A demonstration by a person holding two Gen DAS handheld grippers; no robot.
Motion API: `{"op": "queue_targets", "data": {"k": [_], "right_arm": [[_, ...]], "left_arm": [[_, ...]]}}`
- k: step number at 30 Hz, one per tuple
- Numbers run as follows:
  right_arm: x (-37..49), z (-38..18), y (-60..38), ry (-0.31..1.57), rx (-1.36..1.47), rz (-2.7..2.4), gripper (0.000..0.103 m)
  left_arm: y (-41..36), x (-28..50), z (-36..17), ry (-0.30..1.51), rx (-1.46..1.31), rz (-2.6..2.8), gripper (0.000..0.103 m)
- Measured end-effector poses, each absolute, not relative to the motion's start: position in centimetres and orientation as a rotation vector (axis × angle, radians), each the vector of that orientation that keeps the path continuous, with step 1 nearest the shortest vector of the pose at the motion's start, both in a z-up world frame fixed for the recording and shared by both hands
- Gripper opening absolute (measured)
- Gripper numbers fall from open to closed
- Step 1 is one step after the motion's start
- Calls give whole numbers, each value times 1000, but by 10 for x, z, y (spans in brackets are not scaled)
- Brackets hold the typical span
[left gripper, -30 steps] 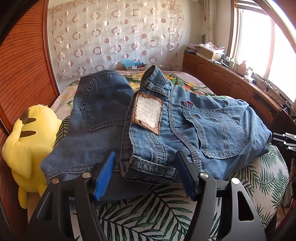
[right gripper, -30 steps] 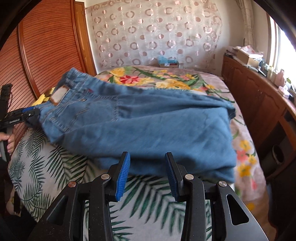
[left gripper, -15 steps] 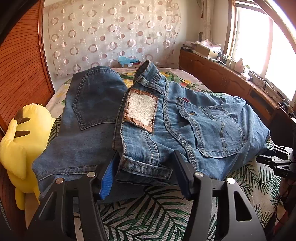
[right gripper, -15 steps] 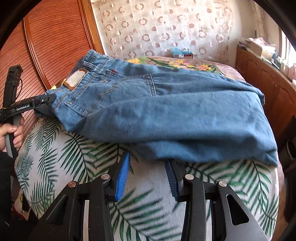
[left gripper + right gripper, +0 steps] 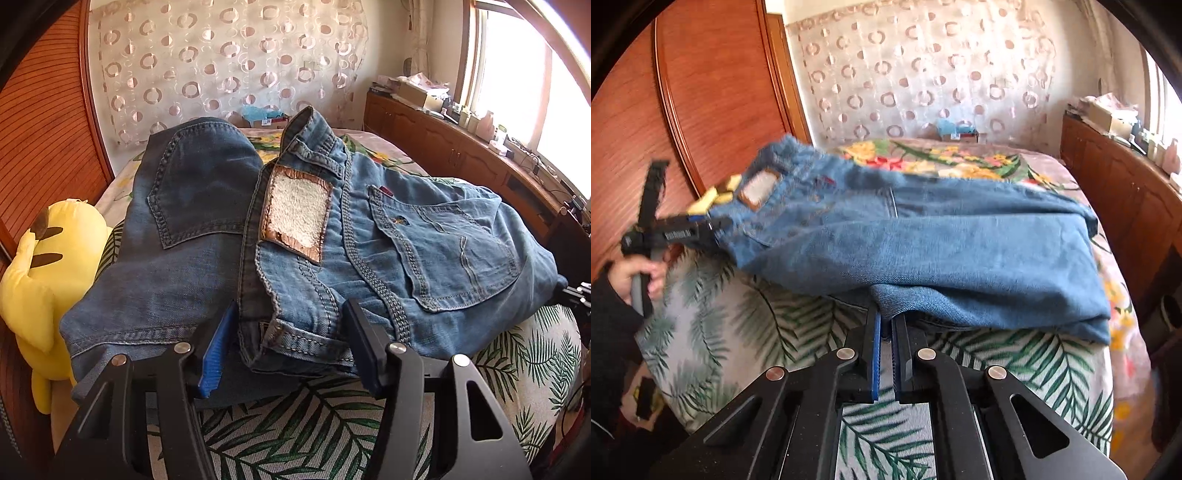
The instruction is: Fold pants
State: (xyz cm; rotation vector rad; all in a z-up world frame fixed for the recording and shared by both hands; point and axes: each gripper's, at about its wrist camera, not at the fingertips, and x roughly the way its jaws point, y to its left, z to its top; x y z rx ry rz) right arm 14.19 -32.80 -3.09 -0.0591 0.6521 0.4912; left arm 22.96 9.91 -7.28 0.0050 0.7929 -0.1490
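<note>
Right gripper (image 5: 885, 325) now pinching pants (image 5: 923, 236)

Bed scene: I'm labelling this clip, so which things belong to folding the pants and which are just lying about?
Job:
jeans
left gripper, open around the waistband
right gripper, shut on the jeans' edge
bed

Lying about:
yellow plush toy
second, darker jeans
box by the curtain

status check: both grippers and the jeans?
Left gripper: jaws open, straddling the waistband of the light jeans. Right gripper: jaws shut on the jeans' leg edge. Darker jeans underneath; yellow plush toy beside them.
</note>
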Motion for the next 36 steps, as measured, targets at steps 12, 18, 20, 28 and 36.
{"op": "queue_targets", "data": {"k": [12,18,20,28,36], "right_arm": [[155,-21,-318,617,-41,491,4],[142,5,-310,534,-80,478,4],[132,17,-310,501,-86,478,4],[81,37,-297,439,-128,522,4],[42,16,-285,489,-135,614,4]], "left_arm": [[74,212,-18,676,84,-192,17],[69,200,43,566,112,-175,14],[75,190,61,532,110,-160,11],[103,135,68,514,90,-134,10],[136,68,33,572,7,-109,10]]}}
